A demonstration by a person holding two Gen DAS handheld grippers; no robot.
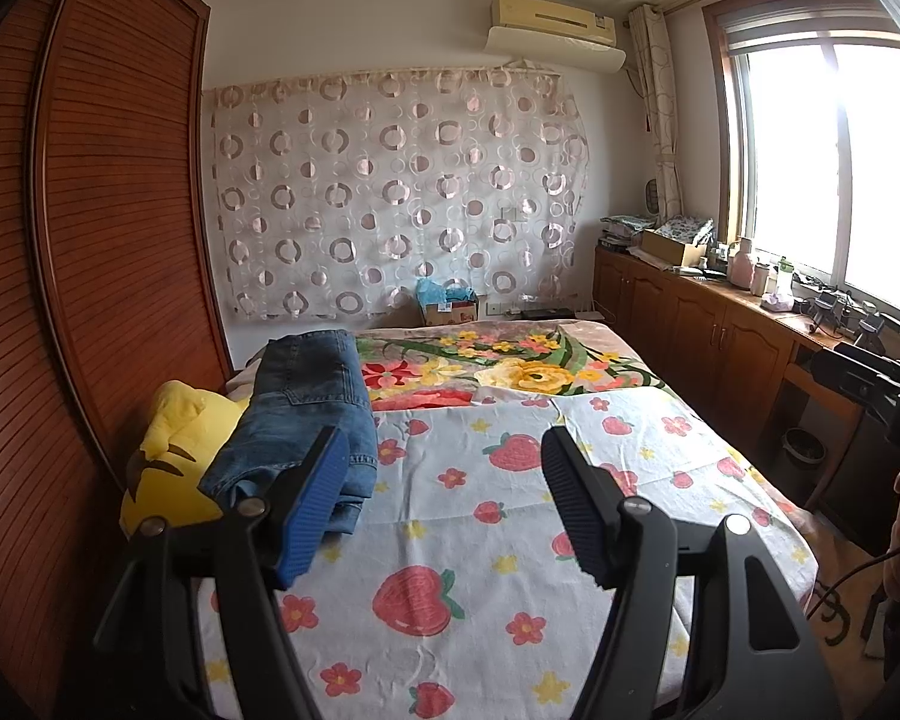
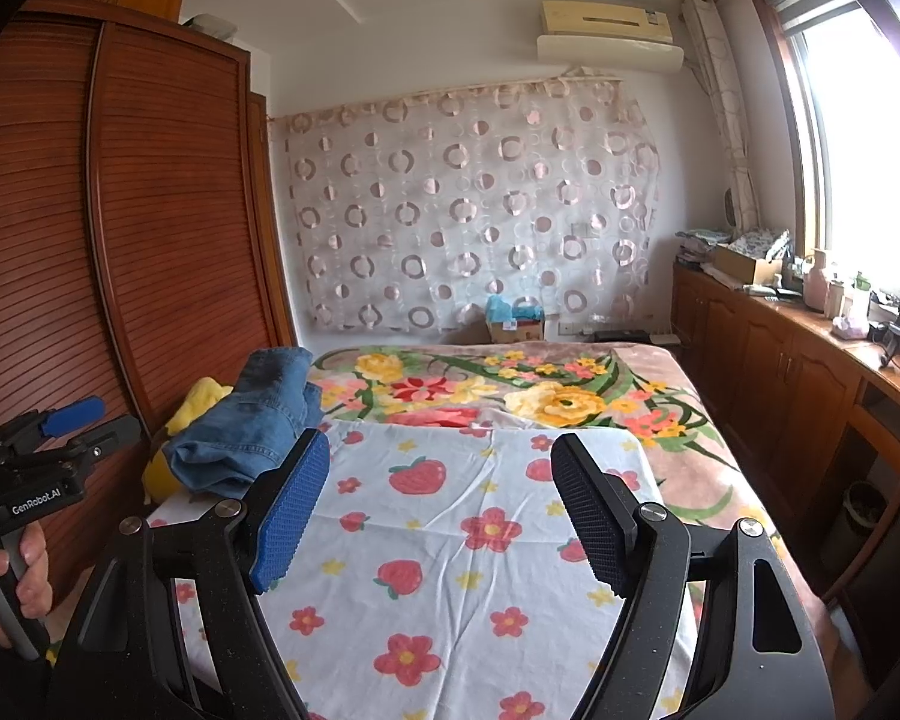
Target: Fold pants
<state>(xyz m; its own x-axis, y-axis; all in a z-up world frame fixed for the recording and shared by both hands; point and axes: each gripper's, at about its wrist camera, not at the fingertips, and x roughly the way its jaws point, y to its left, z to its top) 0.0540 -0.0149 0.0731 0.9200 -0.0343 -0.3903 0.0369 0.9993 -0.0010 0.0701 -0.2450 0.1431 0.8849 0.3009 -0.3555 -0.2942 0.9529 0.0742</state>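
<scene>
Folded blue jeans (image 1: pixel 306 414) lie on the left side of the bed, partly over a yellow plush toy (image 1: pixel 174 450). They also show in the right wrist view (image 2: pixel 252 420). My left gripper (image 1: pixel 444 450) is open and empty, held above the strawberry-print sheet (image 1: pixel 480 540), with its blue fingertip just in front of the jeans. My right gripper (image 2: pixel 441 456) is open and empty over the same sheet (image 2: pixel 450 570), to the right of the jeans. The left gripper body (image 2: pixel 42 468) shows at the left edge of the right wrist view.
A floral blanket (image 1: pixel 510 366) covers the far half of the bed. A slatted wooden wardrobe (image 1: pixel 90 210) stands close on the left. Low wooden cabinets (image 1: pixel 720 324) with clutter run under the window on the right. A cardboard box (image 1: pixel 447 306) sits beyond the bed.
</scene>
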